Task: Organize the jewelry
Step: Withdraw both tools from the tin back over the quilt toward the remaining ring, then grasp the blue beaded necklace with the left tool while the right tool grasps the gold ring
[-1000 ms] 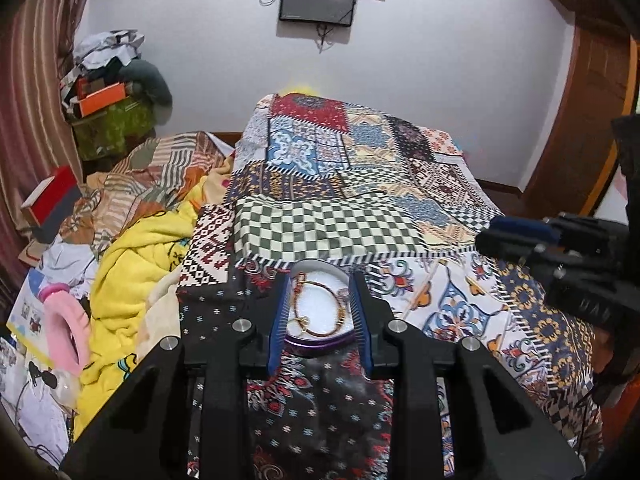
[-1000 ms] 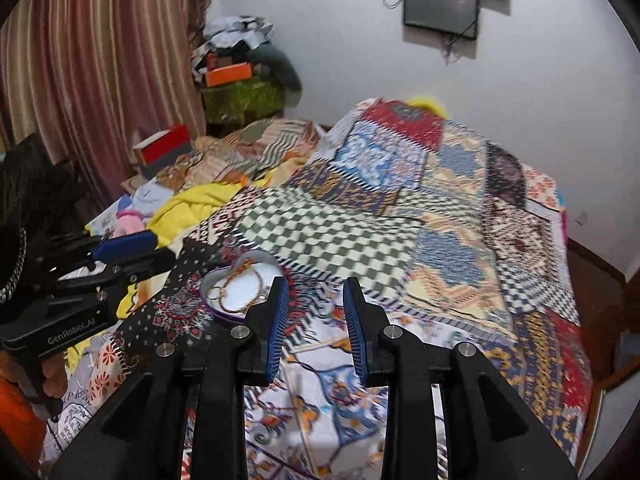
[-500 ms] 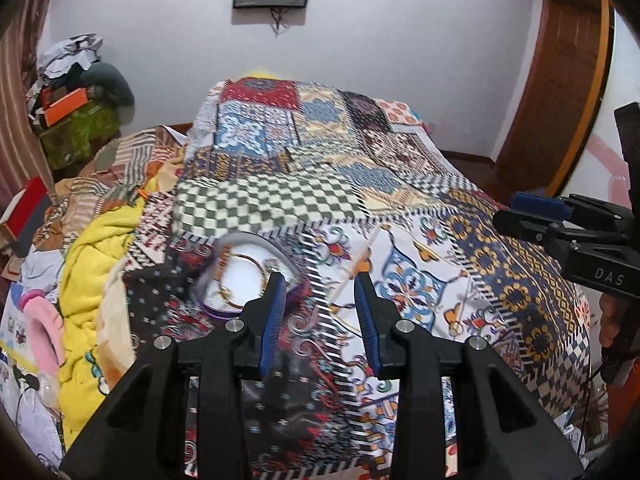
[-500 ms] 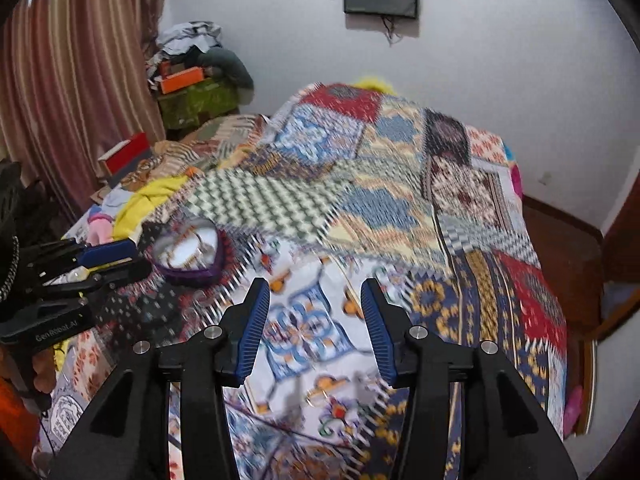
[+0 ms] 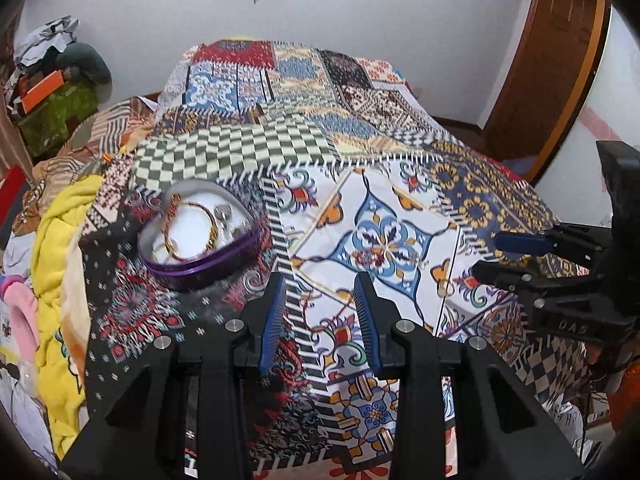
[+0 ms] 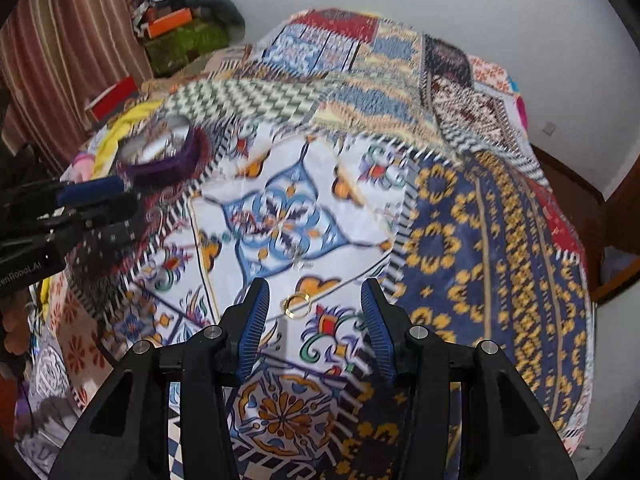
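A purple heart-shaped jewelry box point(image 5: 198, 232) lies on the patchwork bedspread point(image 5: 380, 232), holding a gold bracelet point(image 5: 190, 228) and small silvery pieces on its white lining. My left gripper point(image 5: 320, 298) stands open just right of the box, nothing between its fingers. In the right wrist view the box point(image 6: 164, 152) is blurred at far left. A gold ring point(image 6: 297, 306) lies on the bedspread between the open fingers of my right gripper point(image 6: 314, 308), slightly ahead of the tips. Each view shows the other gripper at its side edge: the right gripper point(image 5: 560, 256) and the left gripper point(image 6: 72, 208).
A yellow blanket point(image 5: 60, 264) and pink item point(image 5: 24, 312) lie off the bed's left side. Piled clutter with an orange box point(image 5: 40, 88) sits in the far left corner. A wooden door point(image 5: 548, 64) stands right; striped curtain point(image 6: 52, 40) hangs left.
The left gripper has let go of the box and drawn back to its right. The right gripper has swung right and opened wider; the gold ring now shows between its fingers.
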{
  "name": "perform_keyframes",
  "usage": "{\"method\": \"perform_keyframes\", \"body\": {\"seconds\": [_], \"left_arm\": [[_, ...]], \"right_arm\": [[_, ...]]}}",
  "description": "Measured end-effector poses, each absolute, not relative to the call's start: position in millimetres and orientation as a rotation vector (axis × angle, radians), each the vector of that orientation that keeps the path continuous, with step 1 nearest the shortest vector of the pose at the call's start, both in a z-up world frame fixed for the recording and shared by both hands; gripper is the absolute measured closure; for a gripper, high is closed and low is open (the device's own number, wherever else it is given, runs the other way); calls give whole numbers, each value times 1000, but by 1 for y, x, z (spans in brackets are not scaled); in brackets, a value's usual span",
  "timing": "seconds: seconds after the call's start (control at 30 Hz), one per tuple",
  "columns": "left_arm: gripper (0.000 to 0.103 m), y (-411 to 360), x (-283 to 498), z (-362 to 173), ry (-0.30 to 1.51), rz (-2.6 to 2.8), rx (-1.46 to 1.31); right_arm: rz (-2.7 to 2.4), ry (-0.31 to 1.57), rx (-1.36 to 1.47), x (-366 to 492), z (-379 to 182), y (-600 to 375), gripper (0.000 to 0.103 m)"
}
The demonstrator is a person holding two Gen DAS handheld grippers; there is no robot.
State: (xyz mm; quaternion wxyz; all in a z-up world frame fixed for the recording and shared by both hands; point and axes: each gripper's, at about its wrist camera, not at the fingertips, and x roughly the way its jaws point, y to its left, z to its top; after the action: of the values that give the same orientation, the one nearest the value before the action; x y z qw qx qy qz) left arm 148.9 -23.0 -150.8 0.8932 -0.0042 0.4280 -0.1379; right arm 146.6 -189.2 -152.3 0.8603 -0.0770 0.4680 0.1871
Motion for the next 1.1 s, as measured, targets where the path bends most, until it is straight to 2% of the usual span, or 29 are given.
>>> {"method": "perform_keyframes", "body": {"seconds": [0.77, 0.8, 0.9, 0.93, 1.1], "left_arm": [[68, -19, 151, -179, 957, -297, -40], [68, -19, 151, -179, 957, -297, -41], [68, -20, 150, -179, 954, -301, -42], [68, -20, 149, -179, 952, -302, -40], [68, -21, 149, -176, 948, -306, -38]], "right_arm": [[460, 1072, -222, 154, -187, -170, 59], [458, 1070, -231, 154, -188, -169, 61], [464, 1071, -228, 156, -190, -166, 74], [469, 1075, -221, 156, -190, -167, 83], [465, 1060, -220, 153, -188, -165, 85]]}}
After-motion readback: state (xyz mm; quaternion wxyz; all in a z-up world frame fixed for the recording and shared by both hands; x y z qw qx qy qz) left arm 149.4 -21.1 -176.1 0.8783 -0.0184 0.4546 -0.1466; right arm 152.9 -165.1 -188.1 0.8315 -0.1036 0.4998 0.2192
